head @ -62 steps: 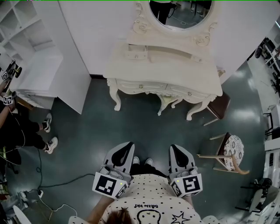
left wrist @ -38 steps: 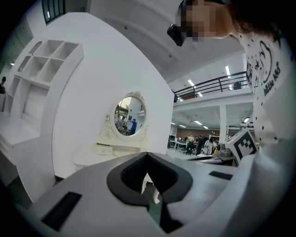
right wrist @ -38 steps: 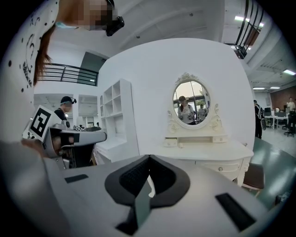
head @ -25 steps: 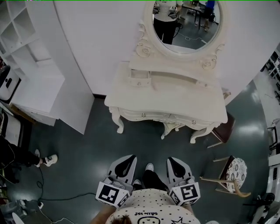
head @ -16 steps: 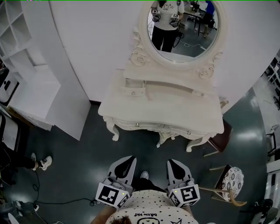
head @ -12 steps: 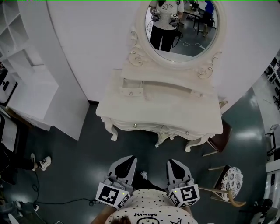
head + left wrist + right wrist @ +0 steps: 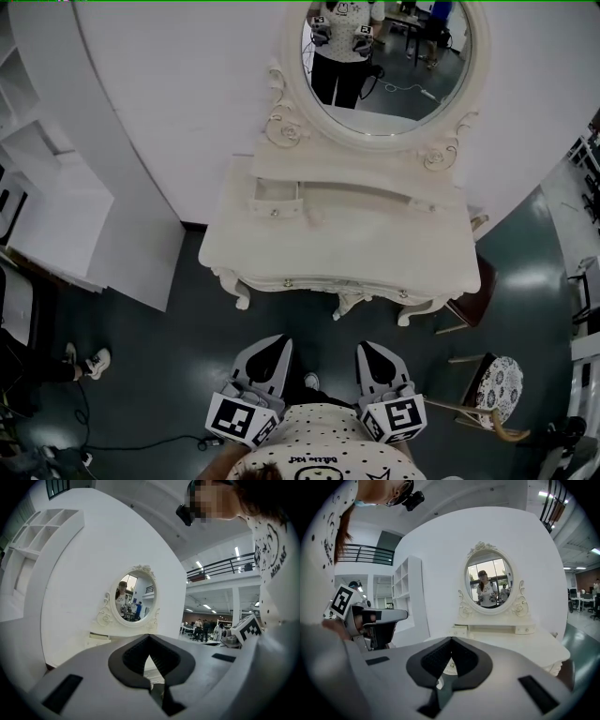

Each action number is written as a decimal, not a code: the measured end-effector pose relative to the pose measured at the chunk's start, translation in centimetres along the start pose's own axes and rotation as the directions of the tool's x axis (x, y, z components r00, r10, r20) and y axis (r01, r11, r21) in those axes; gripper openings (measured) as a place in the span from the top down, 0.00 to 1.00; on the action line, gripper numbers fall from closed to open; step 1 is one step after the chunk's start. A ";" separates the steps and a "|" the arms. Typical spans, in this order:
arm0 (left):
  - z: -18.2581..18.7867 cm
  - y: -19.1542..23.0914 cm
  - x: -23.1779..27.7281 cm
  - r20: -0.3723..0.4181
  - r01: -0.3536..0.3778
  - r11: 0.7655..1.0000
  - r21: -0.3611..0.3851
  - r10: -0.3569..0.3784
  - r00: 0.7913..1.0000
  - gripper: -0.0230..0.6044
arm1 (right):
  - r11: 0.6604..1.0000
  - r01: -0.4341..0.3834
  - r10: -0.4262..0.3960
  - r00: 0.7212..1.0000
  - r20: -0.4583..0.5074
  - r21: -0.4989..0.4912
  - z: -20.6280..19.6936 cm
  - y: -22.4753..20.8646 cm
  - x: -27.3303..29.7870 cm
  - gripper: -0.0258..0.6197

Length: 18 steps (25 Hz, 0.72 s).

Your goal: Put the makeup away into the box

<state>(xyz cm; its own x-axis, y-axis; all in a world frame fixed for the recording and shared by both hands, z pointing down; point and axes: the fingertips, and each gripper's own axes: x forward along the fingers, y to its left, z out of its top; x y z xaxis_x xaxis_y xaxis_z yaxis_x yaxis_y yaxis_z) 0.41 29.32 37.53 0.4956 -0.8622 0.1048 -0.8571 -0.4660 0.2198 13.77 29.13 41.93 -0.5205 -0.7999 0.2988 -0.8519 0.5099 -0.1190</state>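
A white dressing table (image 7: pixel 356 246) with an oval mirror (image 7: pixel 389 56) stands ahead of me against the white wall. A small drawer (image 7: pixel 277 194) on its back ledge at the left stands pulled out. I can make out no makeup or box on the tabletop from here. Both grippers are held low near the person's body, short of the table and pointing at it. My left gripper (image 7: pixel 267 359) is shut with nothing in it, its tips meeting (image 7: pixel 150 637). My right gripper (image 7: pixel 375 359) is likewise shut and empty (image 7: pixel 451 639).
A white shelf unit (image 7: pixel 47 187) stands at the left. A brown chair (image 7: pixel 473 295) and a stool with a patterned seat (image 7: pixel 497 384) are to the right of the table. Another person's shoes (image 7: pixel 89 361) and cables lie on the dark floor at the left.
The dressing table and mirror have come nearer and fill more of the head view. Both grippers stay shut at the person's front, carried forward together.
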 end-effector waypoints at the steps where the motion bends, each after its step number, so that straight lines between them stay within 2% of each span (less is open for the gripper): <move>1: 0.3 0.7 0.5 0.001 0.005 1.000 0.001 -0.005 1.000 0.97 | 1.000 0.004 -0.004 1.000 0.003 0.000 0.5 -0.1 0.8 0.95; 11: 4.5 8.1 4.4 0.004 0.041 0.999 -0.003 -0.041 0.999 0.97 | 0.999 0.031 -0.030 0.998 0.052 -0.013 5.6 0.9 9.2 0.95; 18: 4.7 12.3 6.1 -0.027 0.075 0.997 -0.009 -0.076 0.997 0.97 | 0.997 0.074 -0.075 0.996 0.051 0.009 6.1 1.4 13.0 0.95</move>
<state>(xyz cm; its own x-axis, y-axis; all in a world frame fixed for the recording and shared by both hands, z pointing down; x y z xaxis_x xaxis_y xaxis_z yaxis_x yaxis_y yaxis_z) -7.81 17.38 36.30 0.5626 -0.8189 0.1140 -0.8160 -0.5278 0.2358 5.41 17.48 39.83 -0.4576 -0.8508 0.2583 -0.8888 0.4461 -0.1051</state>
